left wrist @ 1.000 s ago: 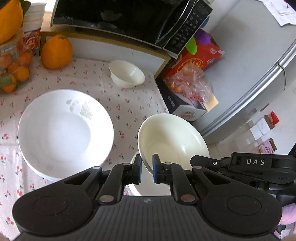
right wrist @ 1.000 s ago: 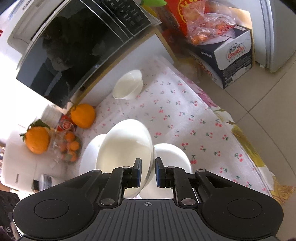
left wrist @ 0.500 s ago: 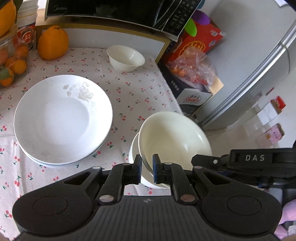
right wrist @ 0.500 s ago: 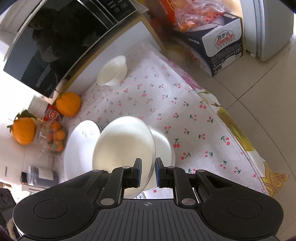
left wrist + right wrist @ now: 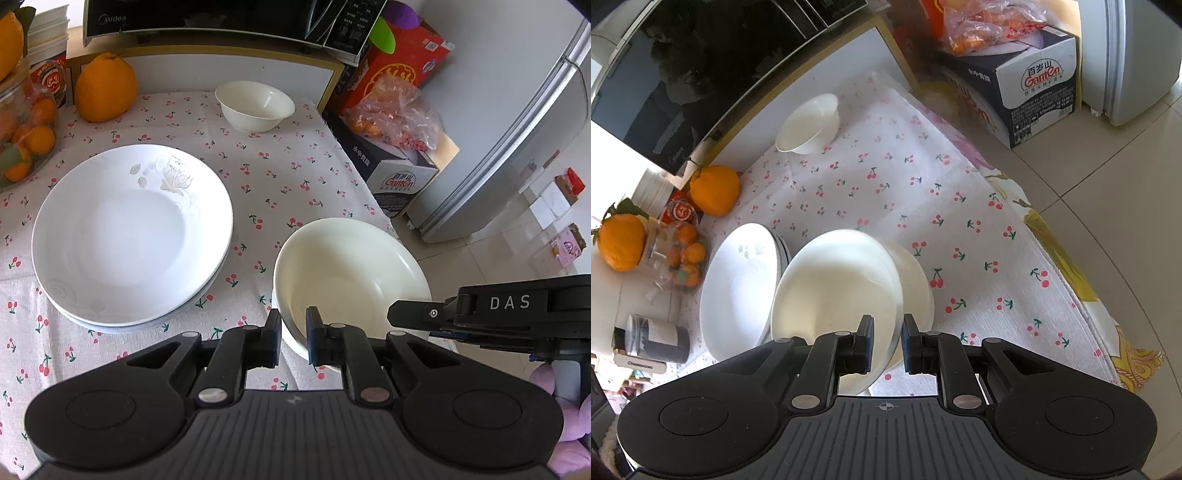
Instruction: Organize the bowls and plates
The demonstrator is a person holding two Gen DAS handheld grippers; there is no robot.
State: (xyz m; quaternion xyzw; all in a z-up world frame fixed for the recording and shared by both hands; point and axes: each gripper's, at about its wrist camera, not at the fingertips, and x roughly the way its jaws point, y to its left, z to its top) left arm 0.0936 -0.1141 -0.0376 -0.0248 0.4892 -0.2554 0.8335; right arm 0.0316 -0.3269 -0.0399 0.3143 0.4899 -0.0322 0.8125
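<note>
Cream bowl (image 5: pixel 351 273) is glazed ceramic: stiff, slick, breakable, fairly heavy, so the thin rim is the only real hold. Left gripper (image 5: pixel 293 334) jaws clamped on its near rim; right gripper (image 5: pixel 886 341) jaws clamped on the same bowl's rim, seen from the other side. Bowl sits nested in a second bowl (image 5: pixel 916 284), just right of the plate stack (image 5: pixel 133 236). Small bowl (image 5: pixel 255 105) lies beyond the stack. Cherry-print cloth (image 5: pixel 295 173) on the tabletop is soft and may slide; floor and fridge are right of the stack.

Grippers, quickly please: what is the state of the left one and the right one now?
Left gripper: closed on the near rim of the cream bowl.
Right gripper: closed on the rim of the same bowl.
</note>
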